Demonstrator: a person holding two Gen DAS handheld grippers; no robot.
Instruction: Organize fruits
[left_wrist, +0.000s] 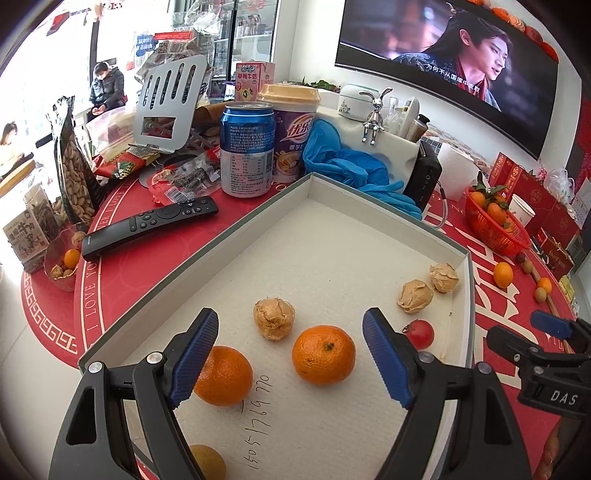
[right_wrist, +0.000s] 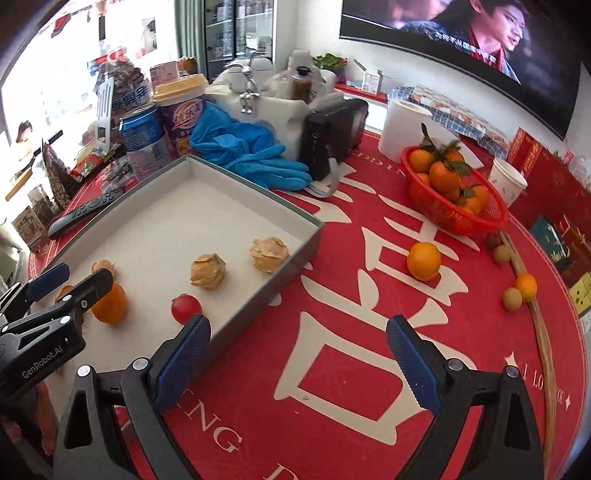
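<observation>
Orange round mandarin (right_wrist: 423, 260) lies ahead of my right tongs (right_wrist: 316, 360), gaping wide, empty; left tongs (left_wrist: 291, 356) too. Risk: nudged fruit rolls across red tabletop (right_wrist: 332, 406).

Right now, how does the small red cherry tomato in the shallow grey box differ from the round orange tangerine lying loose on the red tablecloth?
The small red cherry tomato is red; the round orange tangerine is orange. The tomato looks smaller than the tangerine. The tomato lies inside the shallow grey box, near its wall, while the tangerine rests outside on the red tablecloth, near the red basket. Both are round, and no gripper touches either.
</observation>
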